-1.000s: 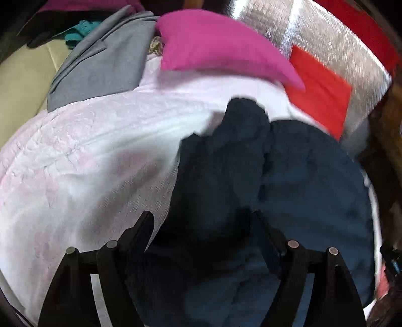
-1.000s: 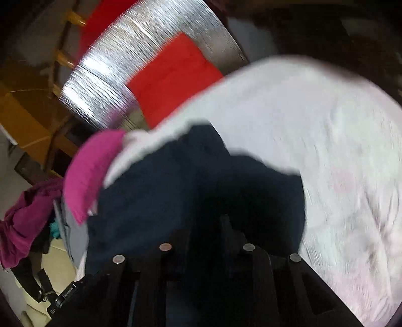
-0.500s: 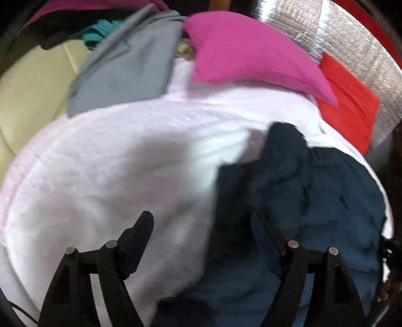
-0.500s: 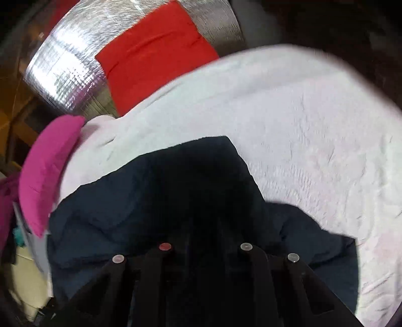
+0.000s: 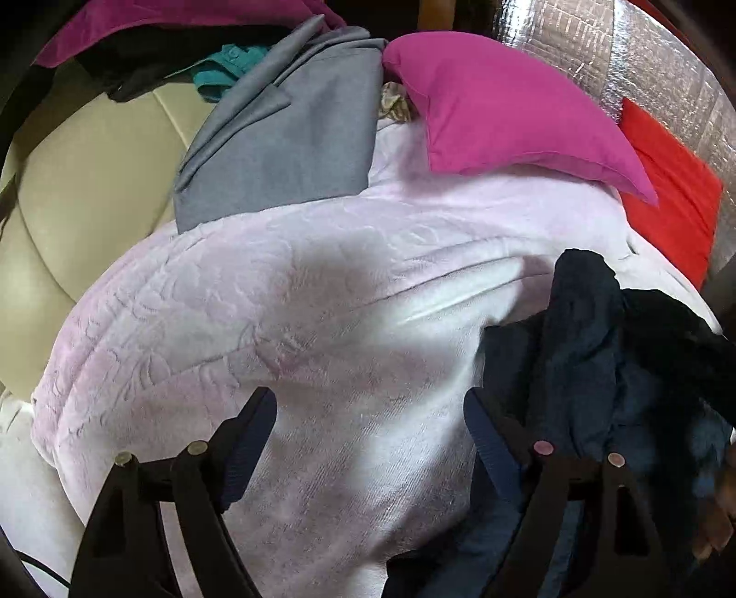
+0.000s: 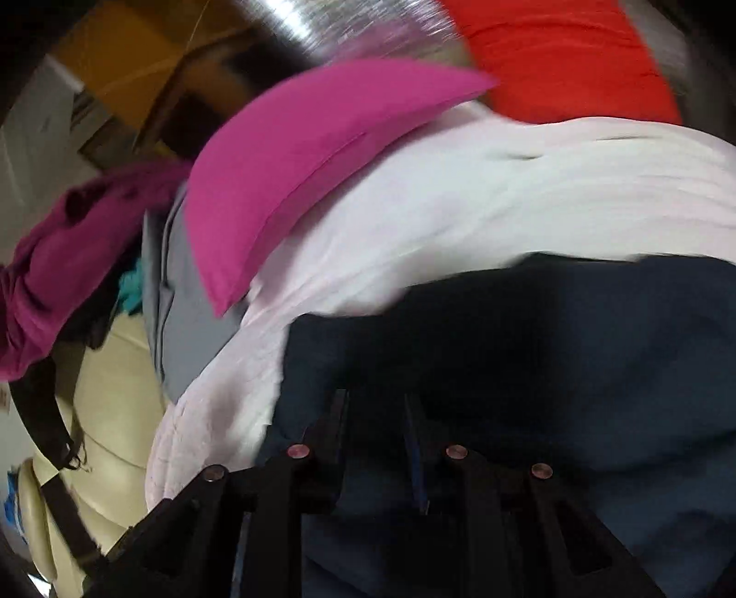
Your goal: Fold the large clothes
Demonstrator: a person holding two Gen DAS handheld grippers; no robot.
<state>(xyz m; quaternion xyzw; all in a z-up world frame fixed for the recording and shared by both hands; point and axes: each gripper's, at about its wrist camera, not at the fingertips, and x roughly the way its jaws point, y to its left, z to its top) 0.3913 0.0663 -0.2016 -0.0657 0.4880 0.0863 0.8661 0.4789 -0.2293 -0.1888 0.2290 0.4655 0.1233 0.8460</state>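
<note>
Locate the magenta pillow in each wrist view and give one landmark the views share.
Left wrist: magenta pillow at upper right, on the pale pink blanket, beside the grey garment.
Right wrist: magenta pillow at upper left of centre.
Shared landmark: the red cloth just beyond the pillow's tip.

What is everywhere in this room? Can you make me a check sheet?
Surface: pale pink blanket, embossed and wrinkled.
Job's things: dark blue garment, bunched on the blanket.
Clutter: pink pillow, grey garment, red cloth, teal cloth, purple cloth.
Grippers: left gripper opening, nothing between its jaws; right gripper narrowly apart with the dark blue garment between its jaws.
Cables: thin dark line at the left view's bottom corner, unclear.
Surroundings: cream cushion, silver sheet.
</note>
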